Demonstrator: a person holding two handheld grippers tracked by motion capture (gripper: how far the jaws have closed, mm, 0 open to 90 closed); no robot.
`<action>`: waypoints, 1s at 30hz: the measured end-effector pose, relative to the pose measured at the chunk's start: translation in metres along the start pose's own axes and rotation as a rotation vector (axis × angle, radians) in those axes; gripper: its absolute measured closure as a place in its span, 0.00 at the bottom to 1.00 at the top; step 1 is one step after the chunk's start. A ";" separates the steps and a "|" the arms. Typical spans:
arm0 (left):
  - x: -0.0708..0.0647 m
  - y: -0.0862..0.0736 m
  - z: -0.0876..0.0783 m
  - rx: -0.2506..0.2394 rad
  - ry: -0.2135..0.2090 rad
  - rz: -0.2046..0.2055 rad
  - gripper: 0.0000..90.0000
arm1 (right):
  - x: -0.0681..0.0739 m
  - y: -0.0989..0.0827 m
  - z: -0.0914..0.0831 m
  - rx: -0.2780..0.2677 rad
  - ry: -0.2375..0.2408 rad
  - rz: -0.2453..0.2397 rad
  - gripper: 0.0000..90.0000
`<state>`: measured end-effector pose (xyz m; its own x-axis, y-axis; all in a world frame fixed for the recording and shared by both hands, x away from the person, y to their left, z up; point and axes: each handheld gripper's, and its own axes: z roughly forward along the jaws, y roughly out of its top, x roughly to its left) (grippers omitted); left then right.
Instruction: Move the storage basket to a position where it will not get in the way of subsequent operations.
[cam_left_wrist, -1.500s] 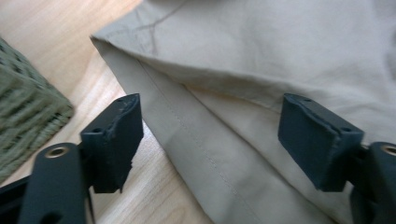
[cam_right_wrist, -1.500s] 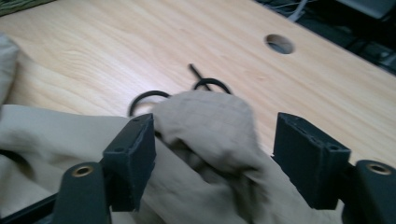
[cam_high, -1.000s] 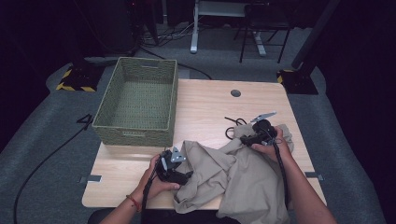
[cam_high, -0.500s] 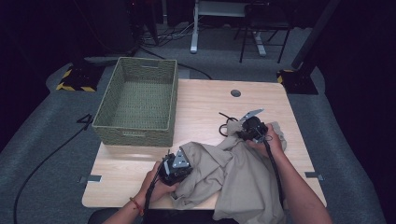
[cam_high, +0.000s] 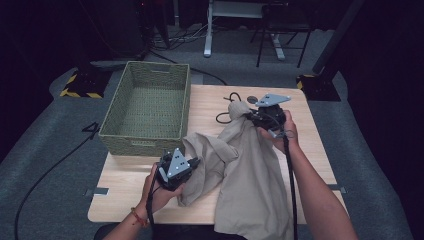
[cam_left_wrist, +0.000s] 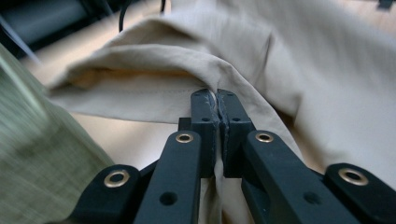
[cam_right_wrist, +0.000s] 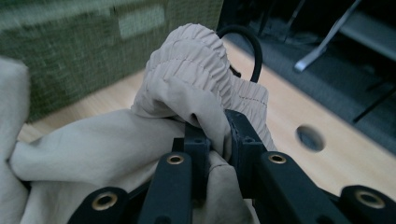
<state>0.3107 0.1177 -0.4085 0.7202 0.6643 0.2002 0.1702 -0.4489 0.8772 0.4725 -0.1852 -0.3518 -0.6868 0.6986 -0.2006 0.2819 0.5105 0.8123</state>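
Observation:
A beige garment (cam_high: 250, 170) with an elastic waistband lies crumpled on the wooden table (cam_high: 125, 175) and hangs over its near edge. My left gripper (cam_high: 192, 161) is at the garment's left edge, shut on a fold of the cloth (cam_left_wrist: 327, 70); its jaws (cam_left_wrist: 218, 100) meet with fabric pinched between them. My right gripper (cam_high: 248, 116) holds the gathered waistband (cam_right_wrist: 187, 60) raised at the far side. Its jaws (cam_right_wrist: 219, 126) have just been closing, and they clamp a thick bunch of the fabric.
A green woven basket (cam_high: 142, 142) stands empty at the table's far left, close to the left gripper. A black cable (cam_high: 225, 107) loops on the table behind the raised waistband, next to a round hole (cam_high: 252, 99) in the tabletop.
Both grippers closed on the garment and rose with it. The right one carried the waistband up and toward the far side; the left one lifted the left edge a little.

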 end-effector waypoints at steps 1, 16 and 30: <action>-0.003 0.006 -0.004 -0.019 0.003 0.018 0.96 | -0.003 -0.001 -0.010 -0.022 -0.013 -0.004 0.88; -0.072 0.024 0.039 0.051 -0.319 0.084 0.91 | -0.029 -0.145 -0.058 0.149 -0.057 0.050 0.78; -0.137 -0.001 0.107 0.359 -0.380 0.113 0.26 | -0.035 -0.154 -0.028 0.247 -0.050 0.078 0.81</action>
<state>0.2838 -0.0368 -0.4837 0.9288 0.3667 0.0542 0.2490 -0.7255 0.6416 0.4345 -0.3020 -0.4545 -0.6245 0.7614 -0.1741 0.4921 0.5567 0.6693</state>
